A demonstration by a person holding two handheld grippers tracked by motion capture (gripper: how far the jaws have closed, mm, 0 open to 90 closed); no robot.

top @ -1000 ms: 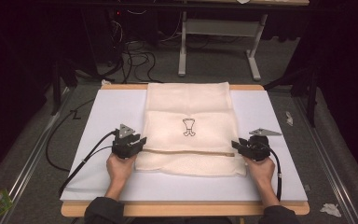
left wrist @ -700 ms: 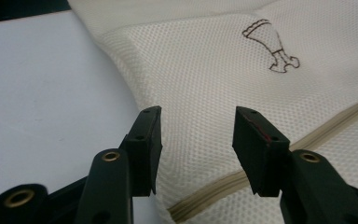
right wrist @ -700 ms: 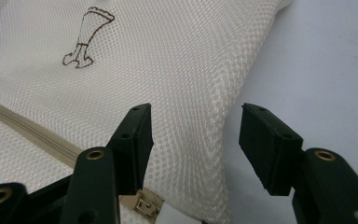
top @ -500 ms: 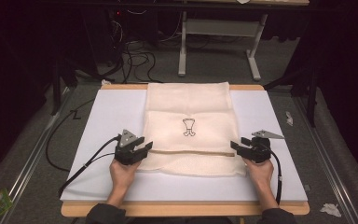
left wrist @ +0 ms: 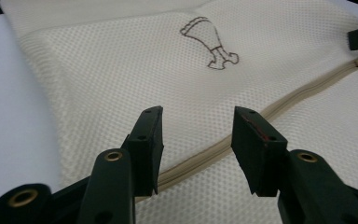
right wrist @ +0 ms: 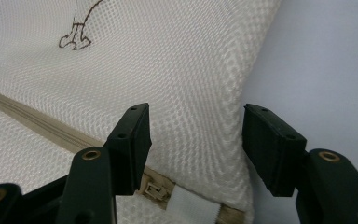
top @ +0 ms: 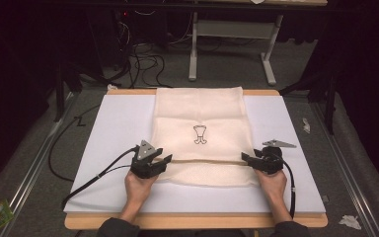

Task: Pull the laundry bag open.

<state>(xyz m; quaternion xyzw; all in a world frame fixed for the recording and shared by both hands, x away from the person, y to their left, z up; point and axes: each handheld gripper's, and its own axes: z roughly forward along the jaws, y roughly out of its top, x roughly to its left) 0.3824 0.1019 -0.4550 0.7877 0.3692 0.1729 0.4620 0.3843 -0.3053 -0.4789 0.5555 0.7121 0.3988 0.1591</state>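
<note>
A cream mesh laundry bag (top: 200,118) lies flat on the white board (top: 108,128), with a dark printed emblem (top: 200,135) in its middle and a tan zipper (top: 207,161) running across its near part. My left gripper (top: 164,161) hovers open over the zipper's left end (left wrist: 200,156). My right gripper (top: 245,158) stands open at the bag's right edge, just above the zipper's metal pull (right wrist: 154,189) and a white tab (right wrist: 186,205). Nothing sits between either pair of jaws.
The white board rests on a wooden table whose edge (top: 192,223) runs along the near side. Cables (top: 89,173) trail left from the left gripper. A metal desk frame (top: 232,44) stands on the floor beyond, with paper scraps (top: 348,220) at the right.
Both grippers have shifted slightly toward the near side and inward, and their jaws now stand open over the zipper ends. The bag has not moved.
</note>
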